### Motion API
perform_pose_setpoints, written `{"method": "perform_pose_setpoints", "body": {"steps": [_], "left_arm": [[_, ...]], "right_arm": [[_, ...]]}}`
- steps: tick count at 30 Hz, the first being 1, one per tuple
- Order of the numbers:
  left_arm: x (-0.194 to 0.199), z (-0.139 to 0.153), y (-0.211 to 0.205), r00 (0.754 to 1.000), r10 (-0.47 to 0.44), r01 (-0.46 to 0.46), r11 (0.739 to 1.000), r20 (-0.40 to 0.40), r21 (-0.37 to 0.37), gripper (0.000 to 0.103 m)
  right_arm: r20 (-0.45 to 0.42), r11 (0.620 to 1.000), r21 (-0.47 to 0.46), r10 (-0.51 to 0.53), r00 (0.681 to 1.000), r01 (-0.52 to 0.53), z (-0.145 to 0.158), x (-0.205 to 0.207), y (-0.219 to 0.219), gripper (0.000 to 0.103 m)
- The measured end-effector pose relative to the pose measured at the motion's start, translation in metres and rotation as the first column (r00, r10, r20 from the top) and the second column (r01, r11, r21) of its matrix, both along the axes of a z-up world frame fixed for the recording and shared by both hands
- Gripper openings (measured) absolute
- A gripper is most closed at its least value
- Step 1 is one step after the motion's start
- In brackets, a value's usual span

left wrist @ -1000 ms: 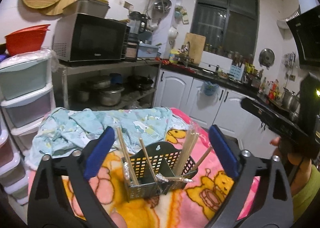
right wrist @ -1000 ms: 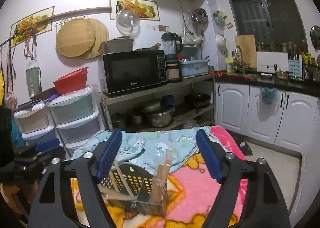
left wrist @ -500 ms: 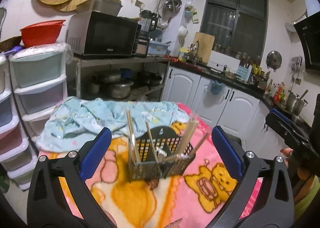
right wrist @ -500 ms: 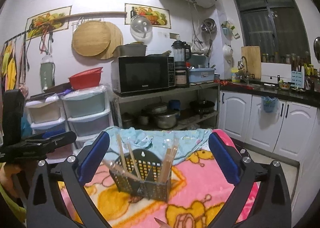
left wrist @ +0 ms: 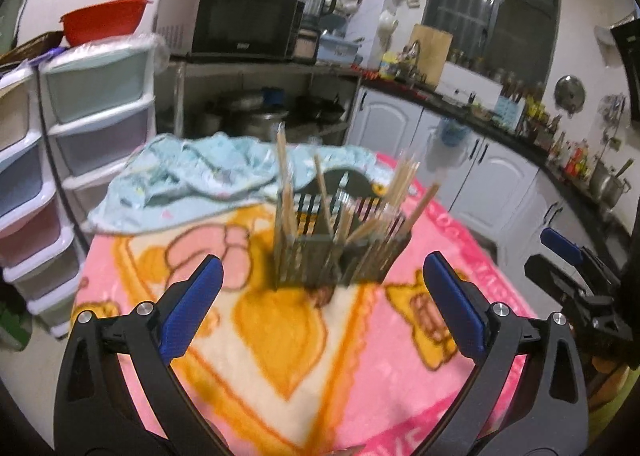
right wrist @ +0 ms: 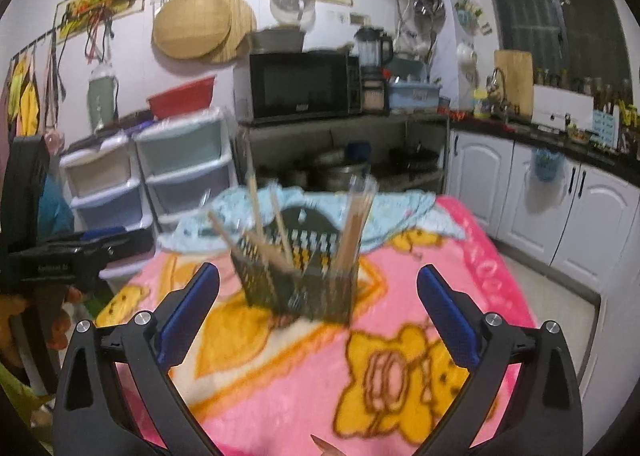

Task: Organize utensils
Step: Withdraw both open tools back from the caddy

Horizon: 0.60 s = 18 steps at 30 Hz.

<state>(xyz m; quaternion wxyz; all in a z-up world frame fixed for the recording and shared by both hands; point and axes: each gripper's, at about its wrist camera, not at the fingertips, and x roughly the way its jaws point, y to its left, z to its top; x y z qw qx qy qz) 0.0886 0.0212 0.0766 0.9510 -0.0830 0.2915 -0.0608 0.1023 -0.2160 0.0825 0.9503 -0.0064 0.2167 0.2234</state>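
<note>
A dark mesh utensil basket stands on the pink cartoon blanket, holding several wooden chopsticks that lean out of its compartments. It also shows in the right wrist view, with chopsticks. My left gripper is open and empty, well back from the basket. My right gripper is open and empty, also back from the basket. Each gripper shows in the other's view, the right and the left. Both views are blurred.
A crumpled light blue cloth lies on the blanket behind the basket. Plastic drawer units stand to the left. A shelf with a microwave and pots is behind. White cabinets and a counter run along the right.
Both grippers have pulled back and up from the basket, so it looks smaller and farther away. The basket and chopsticks have not visibly moved. Both grippers stay open.
</note>
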Motion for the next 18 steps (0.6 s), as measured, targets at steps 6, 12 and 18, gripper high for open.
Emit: {"method": "perform_pose_setpoints", "body": {"steps": [6, 12, 18], "left_arm": [[-0.009, -0.033, -0.002, 0.998, 0.027, -0.025, 0.999, -0.057, 0.032, 0.092], [-0.025, -0.049, -0.001, 0.997, 0.072, -0.072, 0.996, -0.008, 0.049, 0.092], [-0.037, -0.056, -0.016, 0.997, 0.063, -0.066, 0.996, 0.052, 0.057, 0.092]], "right_arm": [[-0.046, 0.999, -0.043, -0.012, 0.999, 0.01, -0.037, -0.01, 0.006, 0.096], [0.037, 0.995, -0.09, -0.039, 0.999, 0.042, -0.059, -0.03, 0.004, 0.096], [0.145, 0.997, -0.058, -0.047, 0.988, 0.055, -0.063, -0.049, -0.004, 0.096]]}}
